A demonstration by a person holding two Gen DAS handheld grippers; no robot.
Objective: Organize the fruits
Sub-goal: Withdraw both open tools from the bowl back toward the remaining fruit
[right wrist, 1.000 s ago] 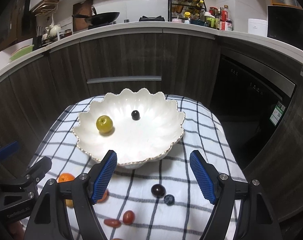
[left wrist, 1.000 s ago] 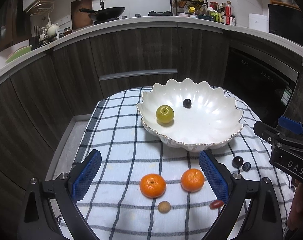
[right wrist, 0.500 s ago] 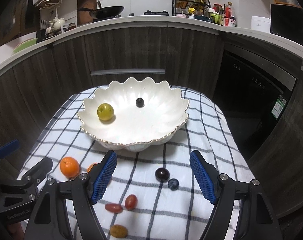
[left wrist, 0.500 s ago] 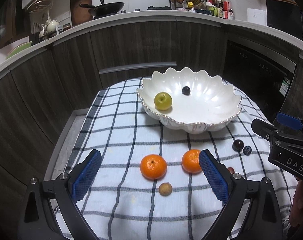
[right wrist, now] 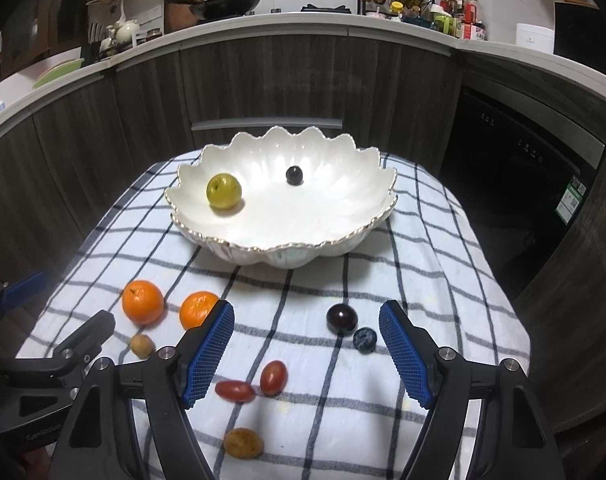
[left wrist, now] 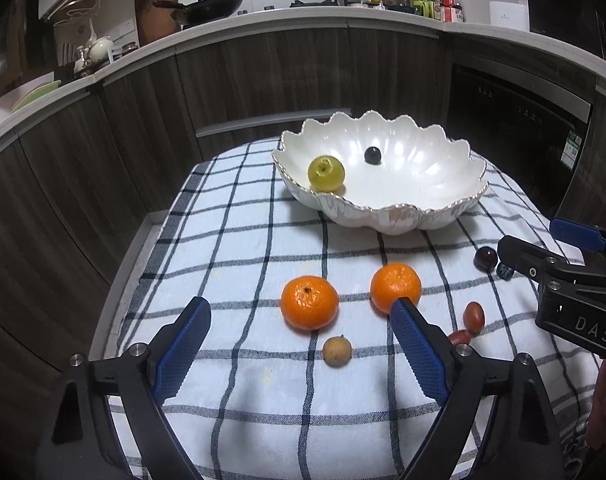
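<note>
A white scalloped bowl (left wrist: pixel 387 216) (right wrist: pixel 287 254) stands at the far side of a checked cloth and holds a green apple (left wrist: pixel 326 173) (right wrist: pixel 223 191) and a dark grape (left wrist: pixel 372 155) (right wrist: pixel 293 175). On the cloth lie two oranges (left wrist: pixel 309 307) (left wrist: pixel 395 286), a brown longan (left wrist: pixel 337 351), two red tomatoes (right wrist: pixel 273 377) (right wrist: pixel 235 390), a dark plum (right wrist: pixel 342 318), a blueberry (right wrist: pixel 364 339) and a yellowish small fruit (right wrist: pixel 243 443). My left gripper (left wrist: pixel 301 352) is open and empty above the near oranges. My right gripper (right wrist: pixel 307 352) is open and empty near the plum and tomatoes.
The checked cloth (left wrist: pixel 239 240) covers a small table whose edges drop off left, right and far. Dark kitchen cabinets (right wrist: pixel 263 80) curve behind, with a dishwasher (right wrist: pixel 515 152) at right. The right gripper shows at the right edge of the left wrist view (left wrist: pixel 559 276).
Both grippers have drawn back toward the near side of the table. More loose fruit near the front edge has come into view. Nothing was grasped.
</note>
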